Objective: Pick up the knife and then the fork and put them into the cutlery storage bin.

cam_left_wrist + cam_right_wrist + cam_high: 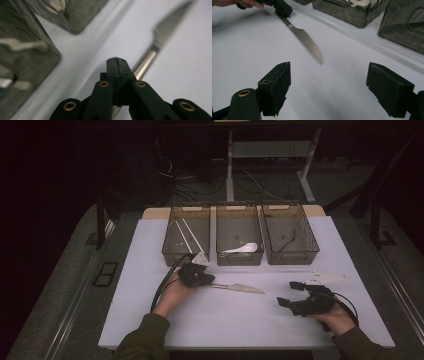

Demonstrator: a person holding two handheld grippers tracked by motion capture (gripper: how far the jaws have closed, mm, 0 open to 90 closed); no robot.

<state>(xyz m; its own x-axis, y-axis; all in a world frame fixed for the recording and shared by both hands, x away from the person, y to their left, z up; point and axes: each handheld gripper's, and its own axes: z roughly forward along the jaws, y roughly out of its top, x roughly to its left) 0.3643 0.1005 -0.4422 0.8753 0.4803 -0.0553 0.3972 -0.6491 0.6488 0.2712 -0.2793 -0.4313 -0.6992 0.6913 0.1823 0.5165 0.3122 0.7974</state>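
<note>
White worktop [150,310] carries three mesh bins [239,240] along the far edge; right tongs [291,294] sit on it, jaws wide apart, holding nothing; left tongs [204,279] clamped on the knife [239,288] handle, blade pointing right, just before the middle bin

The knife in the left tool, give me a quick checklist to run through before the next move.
1. Left tool shut on the knife handle: ok, jaws closed around it.
2. Blade free of the right tool: ok, clear gap between them.
3. Right tool ready to help: ok, jaws wide open and holding nothing.
4. Knife lifted off the white table: cannot tell.
5. Right bin has room: ok, only a thin dark item inside.
6. Middle bin content: a white spoon.
</note>
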